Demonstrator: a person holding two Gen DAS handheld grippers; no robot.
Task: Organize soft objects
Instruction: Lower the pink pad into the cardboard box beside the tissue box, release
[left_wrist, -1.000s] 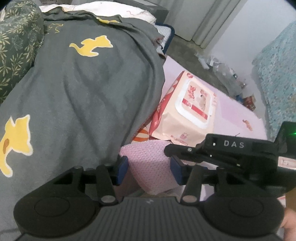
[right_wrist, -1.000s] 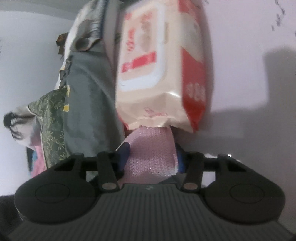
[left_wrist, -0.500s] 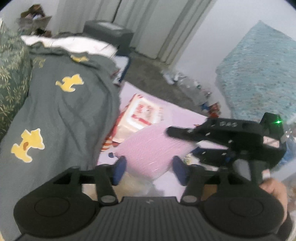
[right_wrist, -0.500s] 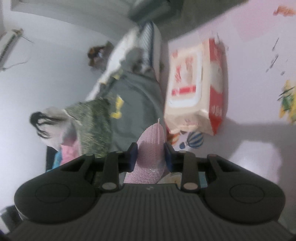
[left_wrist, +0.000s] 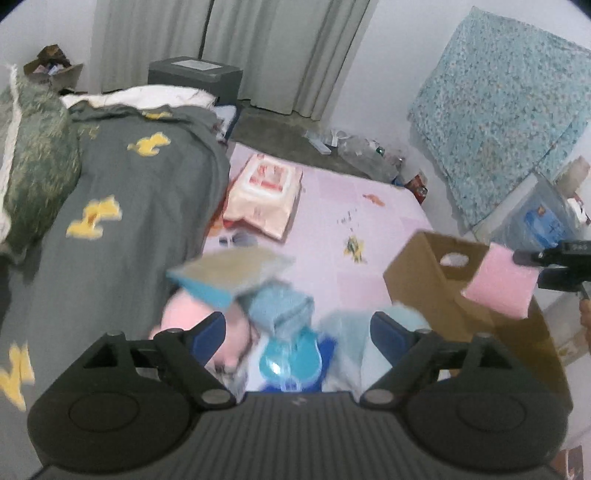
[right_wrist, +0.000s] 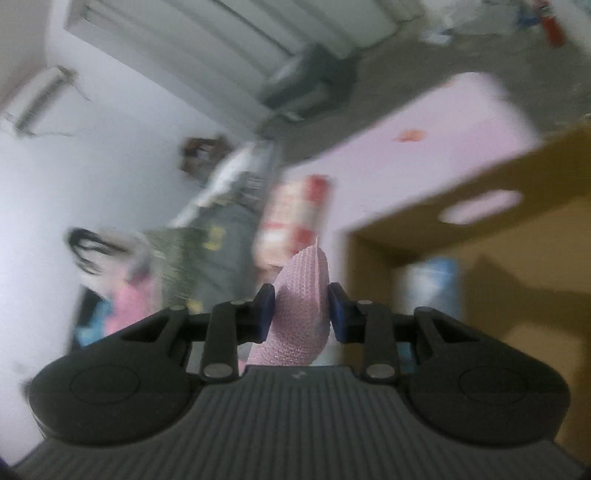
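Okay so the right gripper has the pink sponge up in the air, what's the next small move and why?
Probably carry the pink sponge a bit further over the cardboard box and lower it in. The right gripper is clamped on it, and it hangs beside the box's open top, not yet inside.

- The left wrist view looks forward and down from above the pale pink mattress (left_wrist: 369, 206), facing the grey curtains (left_wrist: 258, 48) at the far wall.
- The right wrist view is rolled sideways, close to the brown cardboard box (right_wrist: 517, 236), and motion-blurred.
- Both share the mattress, the box (left_wrist: 424, 273), and the red-and-cream wipes pack (left_wrist: 264, 192) (right_wrist: 295, 214).
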